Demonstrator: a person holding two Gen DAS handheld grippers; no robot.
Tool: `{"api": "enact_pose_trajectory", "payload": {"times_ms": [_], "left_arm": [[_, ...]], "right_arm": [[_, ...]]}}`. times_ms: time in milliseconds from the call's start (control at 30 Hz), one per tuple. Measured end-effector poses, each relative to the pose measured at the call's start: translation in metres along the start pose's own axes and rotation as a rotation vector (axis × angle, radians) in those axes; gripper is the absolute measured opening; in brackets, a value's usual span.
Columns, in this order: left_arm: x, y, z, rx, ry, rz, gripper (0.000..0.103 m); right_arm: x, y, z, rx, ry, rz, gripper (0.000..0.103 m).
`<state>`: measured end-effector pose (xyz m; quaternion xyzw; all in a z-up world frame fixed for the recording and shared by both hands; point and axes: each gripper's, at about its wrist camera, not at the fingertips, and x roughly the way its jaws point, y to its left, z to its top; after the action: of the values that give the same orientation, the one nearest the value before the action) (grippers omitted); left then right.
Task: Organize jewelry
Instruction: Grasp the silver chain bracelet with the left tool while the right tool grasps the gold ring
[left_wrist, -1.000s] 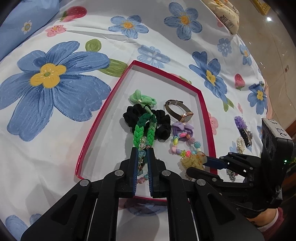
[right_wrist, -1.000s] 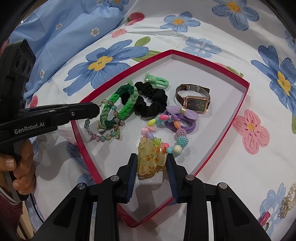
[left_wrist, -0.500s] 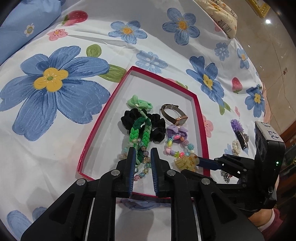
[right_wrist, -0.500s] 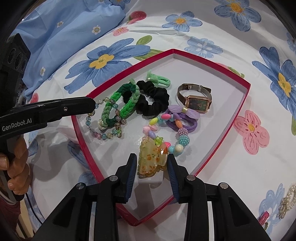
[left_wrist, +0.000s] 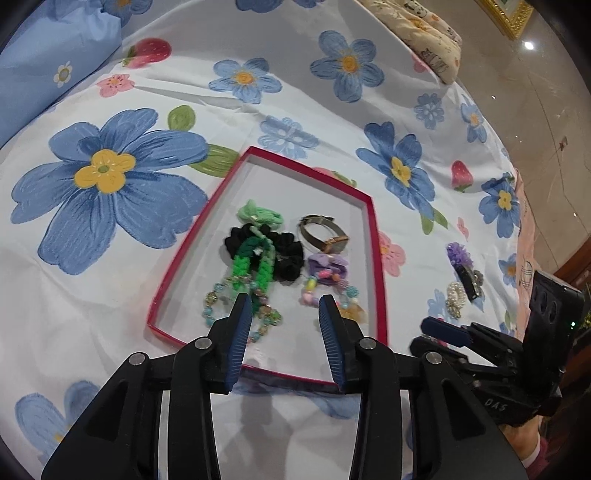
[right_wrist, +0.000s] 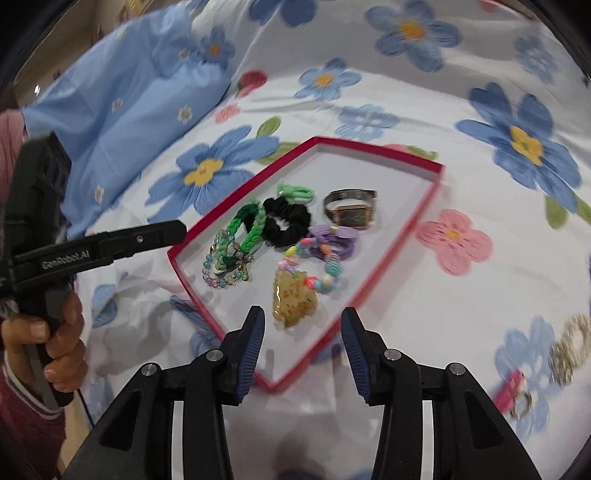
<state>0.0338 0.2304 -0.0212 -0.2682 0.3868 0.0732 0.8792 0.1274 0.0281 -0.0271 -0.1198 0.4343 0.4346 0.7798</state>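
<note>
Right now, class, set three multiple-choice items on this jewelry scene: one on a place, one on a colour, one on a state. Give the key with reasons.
1. Where does the watch lie?
A. Inside the red tray
B. On the blue pillow
C. In the right claw

2. What colour is the scrunchie beside the braided green band?
A. Yellow
B. Black
C. Red

3. How does the right claw stand?
A. Shut on the watch
B. Shut on the amber hair clip
C. Open, holding nothing

Key:
1 A, since the watch rests on the tray's white floor within the red rim.
2 B, since the ruffled band next to the green braid is black.
3 C, since its jaws have just been opening and stand apart, and the amber hair clip lies free in the tray ahead of them.
</note>
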Motion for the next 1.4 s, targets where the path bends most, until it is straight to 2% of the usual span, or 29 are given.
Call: {"api": "enact_pose_trajectory", "payload": {"times_ms": [133, 200, 600, 967, 1400], "left_arm": [[-0.004, -0.019, -0.005, 0.030, 0.006, -0.017, 0.037], [-0.007, -0.030, -0.007, 0.049, 0.003, -0.025, 0.045], [0.010, -0.093, -0.031, 0.159, 0.069, -0.083, 0.045], [0.035, -0.140, -0.055, 0.253, 0.155, -0.105, 0.046], [0.075, -0.172, -0.067, 0.338, 0.242, -0.103, 0.052]], "right_arm": [[-0.027, -0.022, -0.015, 0.070, -0.044, -0.018, 0.045], [-0.041, -0.035, -0.025, 0.104, -0.069, -0.040, 0.045], [-0.102, -0.107, -0.084, 0.299, -0.147, -0.152, 0.046], [-0.111, -0.137, -0.113, 0.369, -0.153, -0.183, 0.046], [-0.092, -0.146, -0.104, 0.320, -0.113, -0.175, 0.045]]}}
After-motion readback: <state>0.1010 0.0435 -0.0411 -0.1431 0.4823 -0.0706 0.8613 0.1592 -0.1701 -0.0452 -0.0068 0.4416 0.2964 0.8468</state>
